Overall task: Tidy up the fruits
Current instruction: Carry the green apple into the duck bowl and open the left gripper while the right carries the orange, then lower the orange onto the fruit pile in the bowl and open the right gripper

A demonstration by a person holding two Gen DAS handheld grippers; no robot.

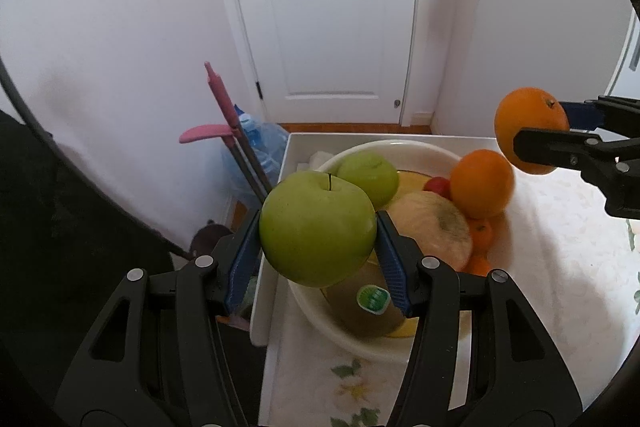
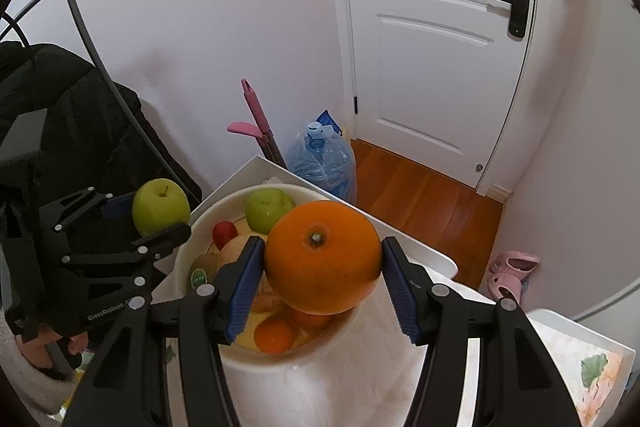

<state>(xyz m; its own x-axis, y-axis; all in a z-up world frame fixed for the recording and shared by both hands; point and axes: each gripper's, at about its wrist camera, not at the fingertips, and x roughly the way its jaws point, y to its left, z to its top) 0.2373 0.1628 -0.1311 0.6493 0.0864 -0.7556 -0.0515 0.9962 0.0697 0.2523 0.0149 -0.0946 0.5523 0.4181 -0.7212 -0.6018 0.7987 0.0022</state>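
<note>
Left tongs [image 1: 318, 229] grip an apple [image 1: 316, 227], right tongs [image 2: 323, 259] an orange [image 2: 322, 257], above the bowl [image 2: 188, 247]; steady, level carrying should prevent slips.

Left gripper [image 1: 318, 251]: black frame is showing triangular cut-outs in its linkage arms, with silver round screws sitting at the pivots. Blue ribbed pads [image 1: 245, 259] are lining the inner faces of both fingers. Right gripper [image 2: 323, 279]: identical build, black linkages, silver screw heads, blue ribbed pads [image 2: 244, 287]. In the right wrist view, white lettering is reading partly as "GenRobot" on the left gripper's black body, just below its lowest screw.
</note>
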